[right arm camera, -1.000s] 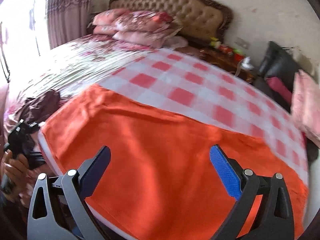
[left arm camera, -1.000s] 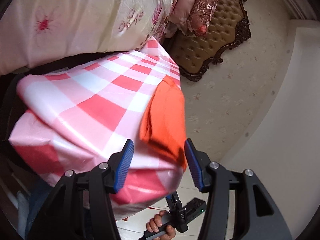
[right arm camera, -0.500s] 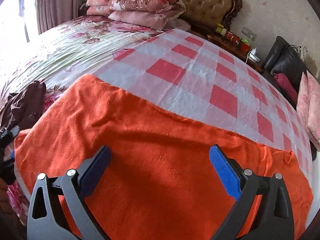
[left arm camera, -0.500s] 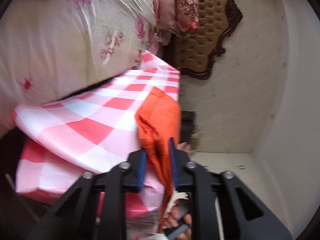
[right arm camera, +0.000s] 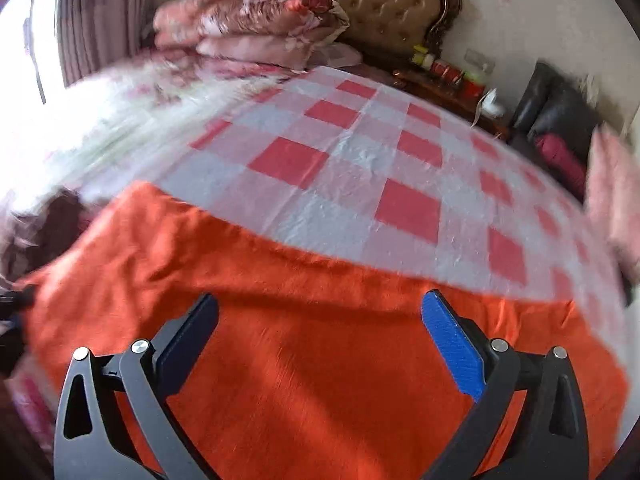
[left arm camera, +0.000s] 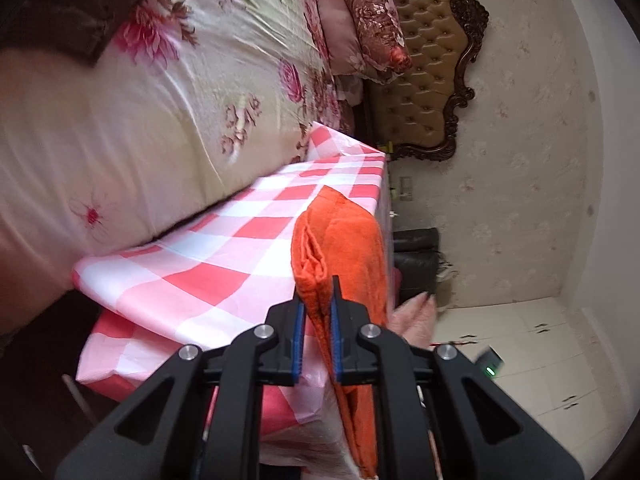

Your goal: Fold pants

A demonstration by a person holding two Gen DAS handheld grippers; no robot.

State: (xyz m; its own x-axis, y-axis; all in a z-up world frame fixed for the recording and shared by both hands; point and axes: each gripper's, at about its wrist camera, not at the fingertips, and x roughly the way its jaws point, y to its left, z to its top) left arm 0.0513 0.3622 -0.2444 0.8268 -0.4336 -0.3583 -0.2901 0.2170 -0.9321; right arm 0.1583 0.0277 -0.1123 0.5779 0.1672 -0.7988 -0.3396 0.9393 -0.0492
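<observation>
Left gripper point(left arm camera: 317, 312): clamped on a bunched edge of the orange pants point(left arm camera: 344, 248). One second ago its jaws stood wide apart on either side of that edge; half a second ago they had already drawn in on it. The cloth is now pinched between the blue pads point(left arm camera: 298, 344).

Right gripper point(right arm camera: 320, 320): released, jaws wide apart, hovering over the pants with no cloth between them, as in both earlier views.

Pants, left wrist view: they lie along the 3 o'clock edge of the checked cloth point(left arm camera: 224, 264), and the gripped end hangs over the near table edge toward 6 o'clock.

Pants, right wrist view: the pants point(right arm camera: 320, 360) fill the lower half of the frame, spread flat, with checked cloth point(right arm camera: 360, 184) beyond at 12 o'clock.

Surroundings: a floral bedspread point(left arm camera: 160, 112) at 10 o'clock and a tufted headboard point(left arm camera: 428, 64) at 1 o'clock in the left wrist view. A person's hand point(left arm camera: 412, 316) appears just beside the pants at 4 o'clock.

Image quality: the right wrist view is motion-blurred, so fine creases cannot be read.

Meaning for the task: one end is now secured, so a fold can probably begin. The right gripper likely needs its own hold on the matching end before the fabric is lifted evenly.

Risk: lifting by one pinch may drag the cloth askew.
</observation>
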